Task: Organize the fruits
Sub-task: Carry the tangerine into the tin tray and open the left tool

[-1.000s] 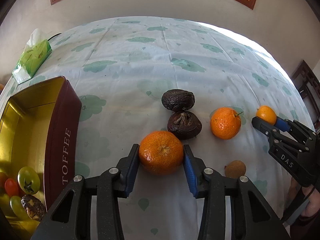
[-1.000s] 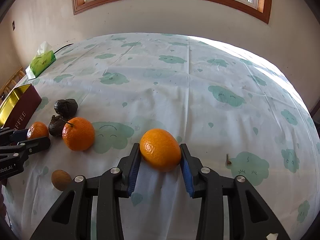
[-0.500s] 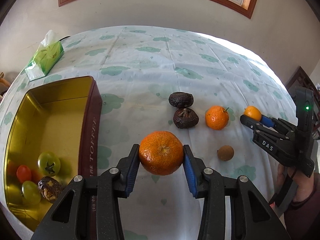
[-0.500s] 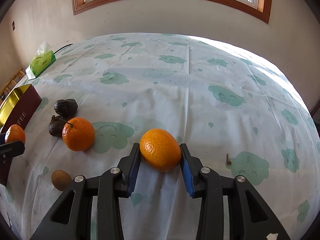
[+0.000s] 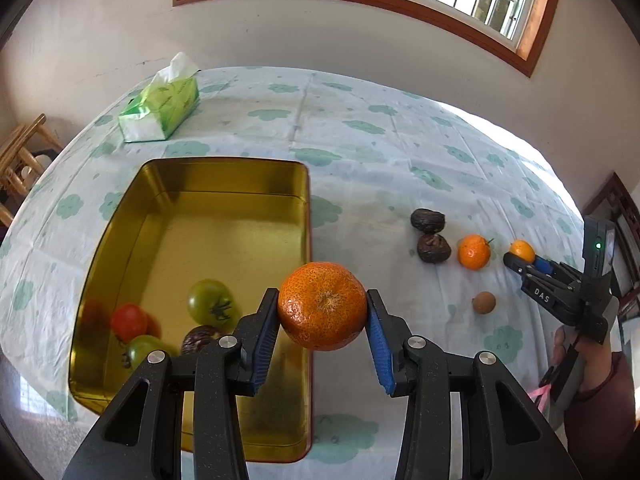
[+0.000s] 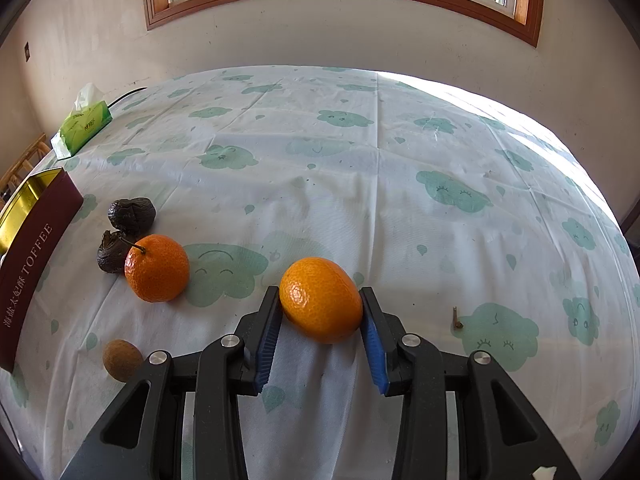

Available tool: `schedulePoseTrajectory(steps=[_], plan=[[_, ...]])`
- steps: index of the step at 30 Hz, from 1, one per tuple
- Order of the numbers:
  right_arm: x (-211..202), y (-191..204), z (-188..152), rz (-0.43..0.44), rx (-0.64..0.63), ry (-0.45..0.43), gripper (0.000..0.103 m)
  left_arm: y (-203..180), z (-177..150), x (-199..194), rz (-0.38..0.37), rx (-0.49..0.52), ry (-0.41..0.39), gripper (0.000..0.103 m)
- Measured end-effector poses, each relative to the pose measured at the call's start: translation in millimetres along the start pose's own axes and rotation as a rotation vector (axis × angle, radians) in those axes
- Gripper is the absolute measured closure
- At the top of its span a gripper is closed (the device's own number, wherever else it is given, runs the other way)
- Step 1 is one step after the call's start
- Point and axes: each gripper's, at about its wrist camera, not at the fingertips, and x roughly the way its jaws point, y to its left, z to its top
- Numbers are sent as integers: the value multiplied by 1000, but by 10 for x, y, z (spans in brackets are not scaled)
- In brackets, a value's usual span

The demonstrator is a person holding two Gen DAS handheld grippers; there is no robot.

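Note:
My left gripper (image 5: 322, 316) is shut on a mandarin (image 5: 322, 306) and holds it above the right rim of the gold toffee tin (image 5: 240, 216). The tin holds a red tomato (image 5: 129, 322), two green tomatoes (image 5: 210, 305) and a dark wrinkled fruit (image 5: 200, 338). My right gripper (image 6: 320, 314) is shut on a smaller orange fruit (image 6: 320, 300) just above the tablecloth; it also shows in the left wrist view (image 5: 522, 256). On the cloth lie a stemmed mandarin (image 6: 157, 268), two dark wrinkled fruits (image 6: 132, 213) and a small brown fruit (image 6: 122, 360).
A green tissue pack (image 5: 160, 110) lies at the table's far left. The tin's maroon side (image 6: 28, 272) stands at the left in the right wrist view. A wooden chair (image 5: 20, 152) is beyond the left edge. A small stem (image 6: 457, 318) lies on the cloth at right.
My left gripper has lifted the mandarin and carried it left, from beside the loose fruits to over the tin's right rim. My right gripper has held still with its fruit.

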Motion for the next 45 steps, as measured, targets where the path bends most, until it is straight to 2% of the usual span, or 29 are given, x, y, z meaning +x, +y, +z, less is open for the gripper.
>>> schedulePoseTrajectory(steps=[7,13,26,45], plan=[[1,0,-1,0,0,0,66,492,-201,-30,87,-66,38,60],[2,0,-1,0,0,0,66,737,-368,26,115,-101,70,60],[2,1,2,0,0,0,66,651,-450,-4,103,-35,68,60],[0,0,5,0,0,0,67,494,-533,68,131,42,66,59]])
